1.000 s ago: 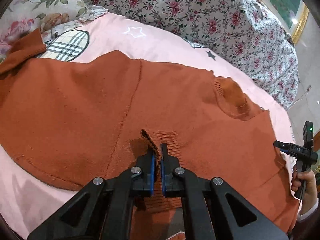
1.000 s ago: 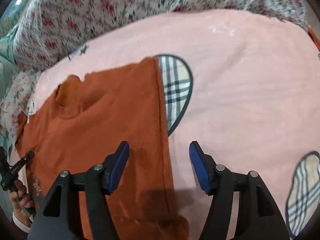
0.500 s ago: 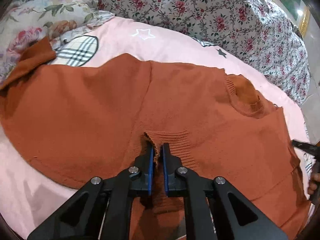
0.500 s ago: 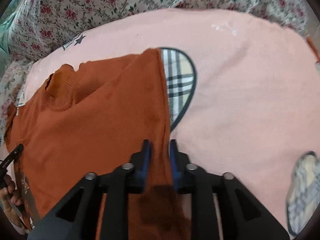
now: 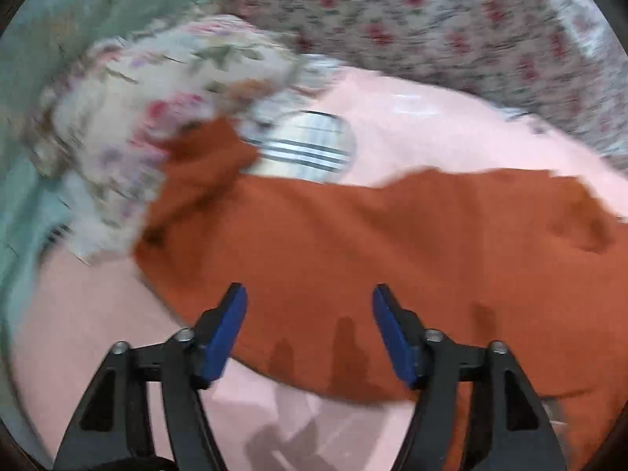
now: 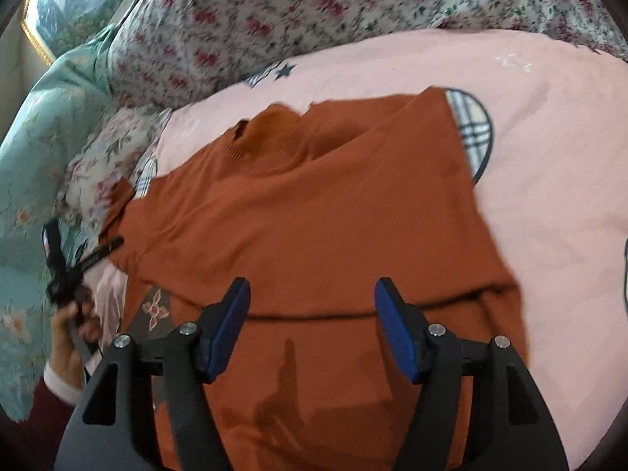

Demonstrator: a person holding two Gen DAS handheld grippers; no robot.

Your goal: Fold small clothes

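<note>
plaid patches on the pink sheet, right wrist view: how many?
3. One sticks out from under the sweater's far right edge, one sliver sits at the frame's right edge, one bit shows by the sweater's left shoulder. The sweater may hide more.

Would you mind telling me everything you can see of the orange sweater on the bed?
The orange sweater is a rust-coloured fine knit with a ribbed round collar at its far end. It lies mostly flat on the pink bedsheet, with one side folded over the body to a straight right edge that partly covers a plaid patch. A sleeve end reaches toward the floral pillow. Both the left gripper and right gripper hover open above it, holding nothing.
</note>
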